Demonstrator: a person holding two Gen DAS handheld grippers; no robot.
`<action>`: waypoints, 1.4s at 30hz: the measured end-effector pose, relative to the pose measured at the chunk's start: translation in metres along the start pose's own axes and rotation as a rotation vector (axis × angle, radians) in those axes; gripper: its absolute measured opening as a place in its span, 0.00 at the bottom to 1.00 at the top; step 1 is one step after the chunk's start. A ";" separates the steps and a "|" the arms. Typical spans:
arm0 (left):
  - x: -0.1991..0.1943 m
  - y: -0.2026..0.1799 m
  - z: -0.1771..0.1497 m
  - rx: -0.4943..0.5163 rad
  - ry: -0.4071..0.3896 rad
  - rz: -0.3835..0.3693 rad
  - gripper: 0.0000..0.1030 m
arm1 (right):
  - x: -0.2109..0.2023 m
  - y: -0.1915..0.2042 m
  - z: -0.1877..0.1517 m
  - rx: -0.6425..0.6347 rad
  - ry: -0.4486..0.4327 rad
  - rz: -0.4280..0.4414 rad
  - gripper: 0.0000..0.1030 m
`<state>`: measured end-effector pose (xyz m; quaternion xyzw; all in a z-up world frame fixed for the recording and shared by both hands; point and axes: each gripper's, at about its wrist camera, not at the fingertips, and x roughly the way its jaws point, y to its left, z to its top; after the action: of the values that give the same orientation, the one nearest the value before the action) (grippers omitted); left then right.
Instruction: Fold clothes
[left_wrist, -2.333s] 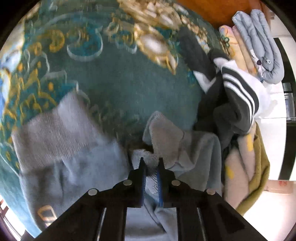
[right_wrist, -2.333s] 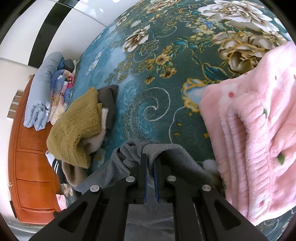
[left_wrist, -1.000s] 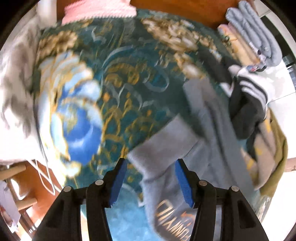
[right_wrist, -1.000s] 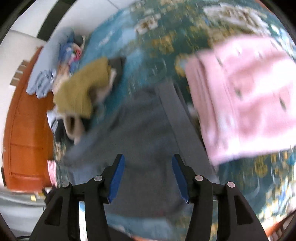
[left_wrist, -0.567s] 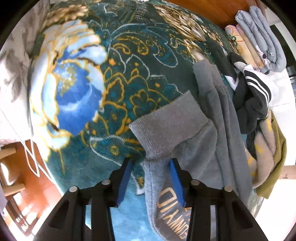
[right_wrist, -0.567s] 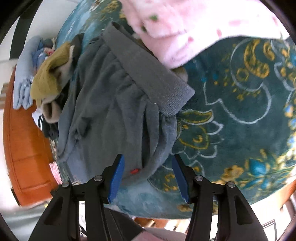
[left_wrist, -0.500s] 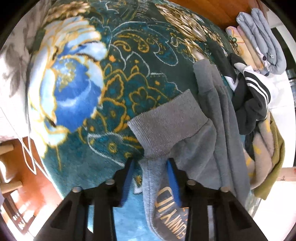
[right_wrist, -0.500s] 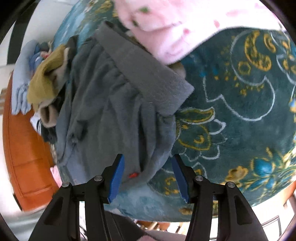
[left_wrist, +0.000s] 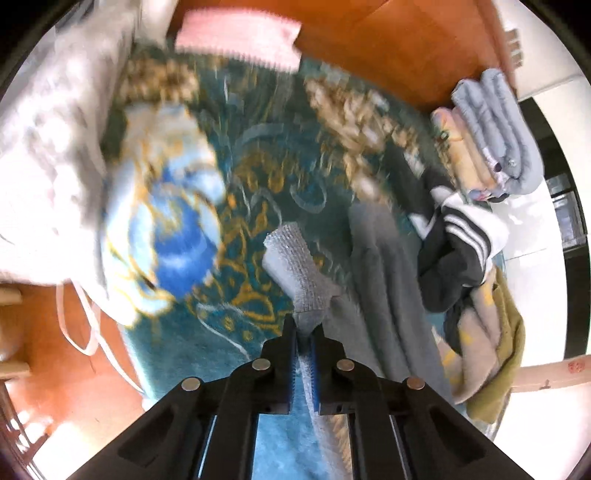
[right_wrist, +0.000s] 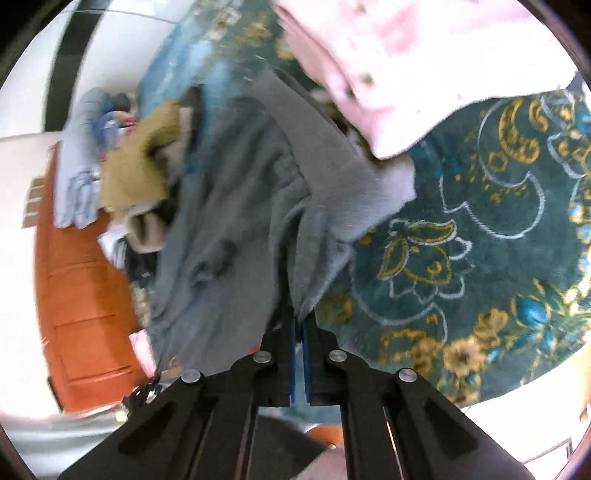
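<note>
On floral teal blanket: both tongs clamped on grey sweatshirt; mid-fold, probably; next, even carrying across.

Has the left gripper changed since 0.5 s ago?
Yes. The left gripper, open then with the grey sweatshirt edge between its fingers, is now shut on that edge, below the ribbed cuff, over the teal blanket.

Motion blur smears the floral blanket and pink fleece; its pattern is unreadable.
</note>
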<state>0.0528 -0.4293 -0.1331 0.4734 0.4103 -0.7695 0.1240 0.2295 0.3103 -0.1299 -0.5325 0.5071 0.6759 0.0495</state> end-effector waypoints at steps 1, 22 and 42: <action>-0.007 -0.002 0.005 0.004 -0.006 0.015 0.06 | -0.009 0.004 -0.002 -0.009 -0.001 0.020 0.03; 0.116 -0.156 0.090 0.131 0.152 0.235 0.08 | 0.038 0.108 0.148 0.016 -0.123 0.107 0.03; 0.112 -0.139 0.120 0.201 0.027 -0.082 0.62 | 0.073 0.102 0.181 0.008 -0.164 0.067 0.12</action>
<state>-0.1610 -0.4097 -0.1286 0.4766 0.3519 -0.8047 0.0387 0.0156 0.3606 -0.1361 -0.4579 0.5216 0.7165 0.0705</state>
